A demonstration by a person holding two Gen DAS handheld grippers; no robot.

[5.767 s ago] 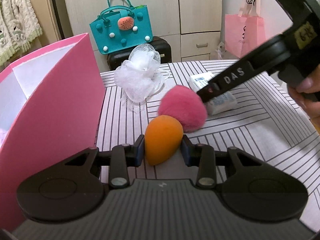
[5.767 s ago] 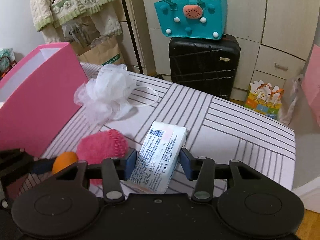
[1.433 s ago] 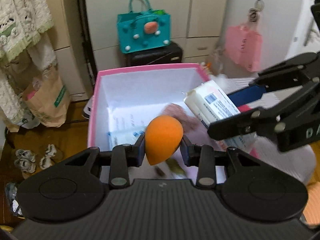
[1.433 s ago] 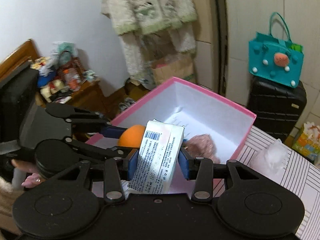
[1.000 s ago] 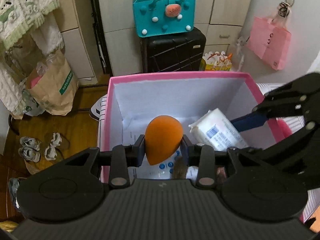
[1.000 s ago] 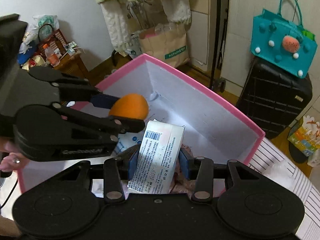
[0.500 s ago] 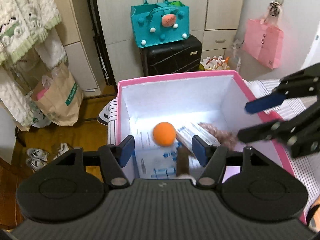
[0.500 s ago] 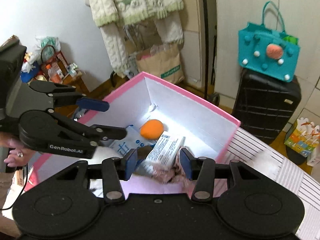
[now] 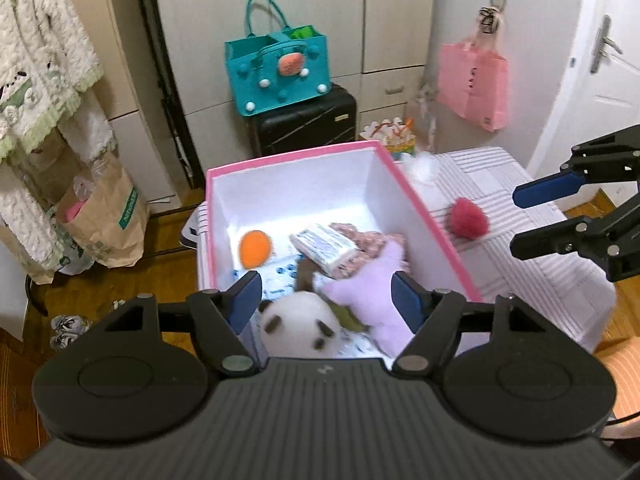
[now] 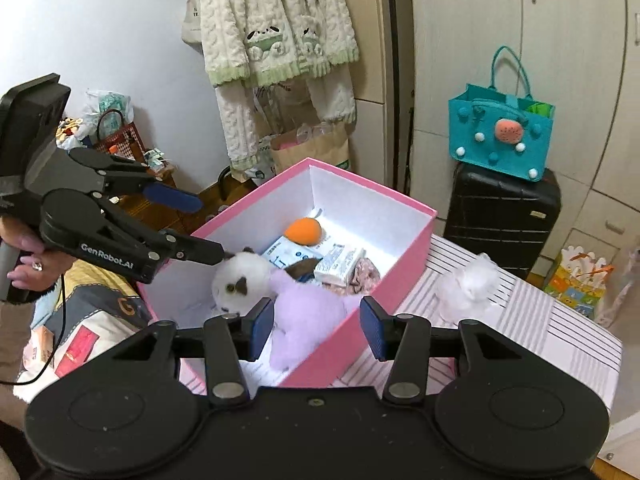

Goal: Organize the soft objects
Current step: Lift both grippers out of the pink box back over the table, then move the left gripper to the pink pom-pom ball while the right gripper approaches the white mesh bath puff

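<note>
Striped bedding (image 9: pixel 520 256) carries the pink box (image 9: pixel 420 216), where the orange sponge (image 9: pixel 255 249) lies; both the left gripper (image 9: pixel 326 300), jaws opening, and the right gripper (image 10: pixel 316 326) are empty, so next should come the pink puff (image 9: pixel 468 222), approached squarely.

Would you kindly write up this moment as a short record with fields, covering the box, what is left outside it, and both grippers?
container: pink box, open top, on the striped table
inside box: orange sponge, white packet, purple plush, white plush
left on table: pink puff, white mesh ball
left gripper: above the box, jaws opening, nothing between them
right gripper: open, empty
</note>
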